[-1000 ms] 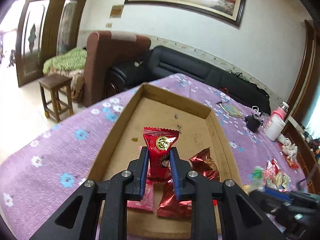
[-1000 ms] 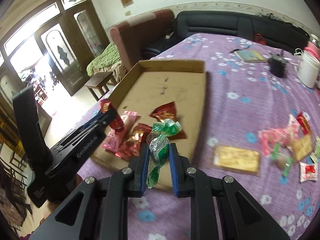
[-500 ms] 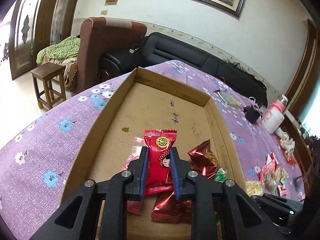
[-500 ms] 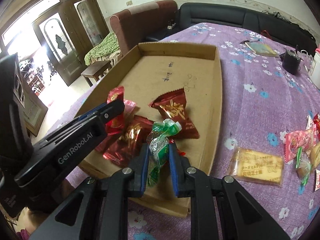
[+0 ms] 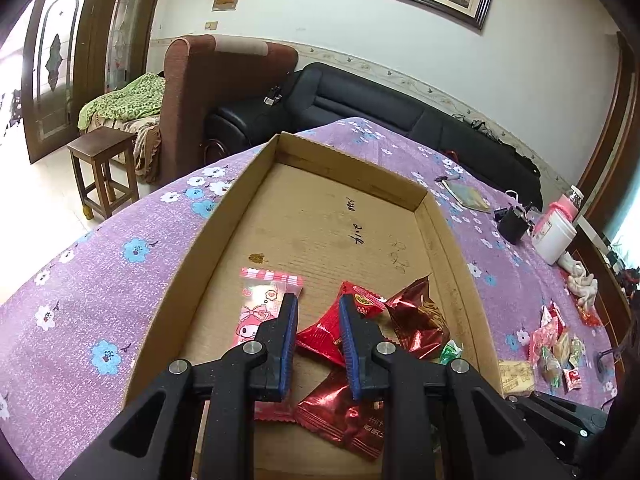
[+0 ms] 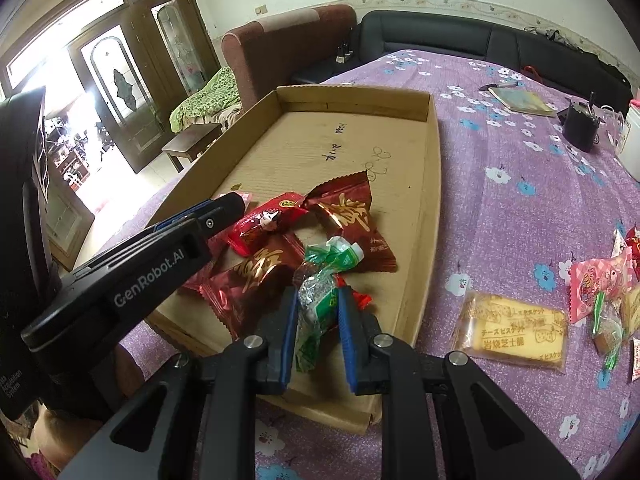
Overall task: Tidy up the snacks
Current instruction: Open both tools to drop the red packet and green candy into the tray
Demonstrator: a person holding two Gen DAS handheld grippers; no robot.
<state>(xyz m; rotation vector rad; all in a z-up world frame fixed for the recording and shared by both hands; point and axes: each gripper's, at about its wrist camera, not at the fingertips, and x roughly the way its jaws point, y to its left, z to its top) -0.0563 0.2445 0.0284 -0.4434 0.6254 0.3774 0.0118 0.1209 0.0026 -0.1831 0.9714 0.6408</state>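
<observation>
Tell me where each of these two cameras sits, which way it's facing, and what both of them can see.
Left wrist view: on the left gripper, angled down into the cardboard tray toward the sofa; its own fingers grip a red candy packet.
Right wrist view: on the right gripper, tilted down over the tray's near corner; its fingers pinch a green-wrapped candy, and the left gripper enters from the left.
Shared: the tray, the red candy packet, the dark red foil snack and the purple floral tablecloth.

One cardboard tray (image 6: 434, 184) holds five snack packets (image 6: 352, 220).
</observation>
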